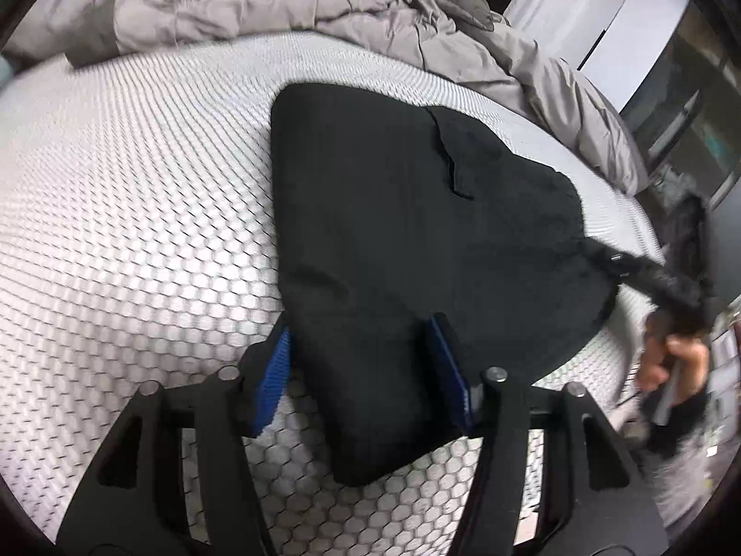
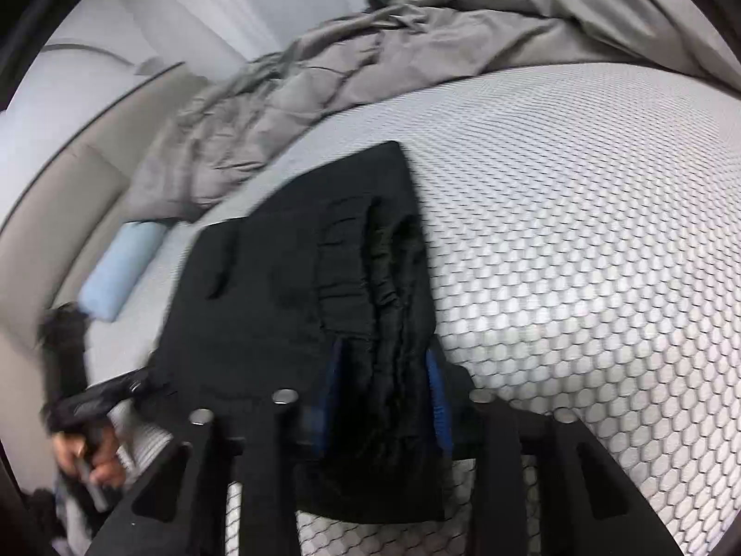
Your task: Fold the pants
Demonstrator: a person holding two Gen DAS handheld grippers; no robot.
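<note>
Black pants [image 1: 417, 231] lie folded on the white honeycomb-patterned mattress [image 1: 139, 185]. My left gripper [image 1: 366, 370] straddles their near, narrow end. Its blue pads [image 1: 278, 370] stand on either side of the flat cloth without pinching it. In the right wrist view the gathered waistband of the pants [image 2: 278, 301] is bunched between the blue pads of my right gripper [image 2: 384, 394], which press on it. Each view shows the person's other hand at its edge [image 1: 671, 356] [image 2: 92, 454], blurred.
A crumpled grey duvet [image 1: 278, 0] [image 2: 324, 92] is heaped along the far side of the bed. A light blue roll [image 2: 120, 268] lies by the beige headboard [image 2: 55, 194]. Bare mattress [image 2: 579, 231] stretches beside the pants. White cupboard doors [image 1: 602, 14] stand beyond the bed.
</note>
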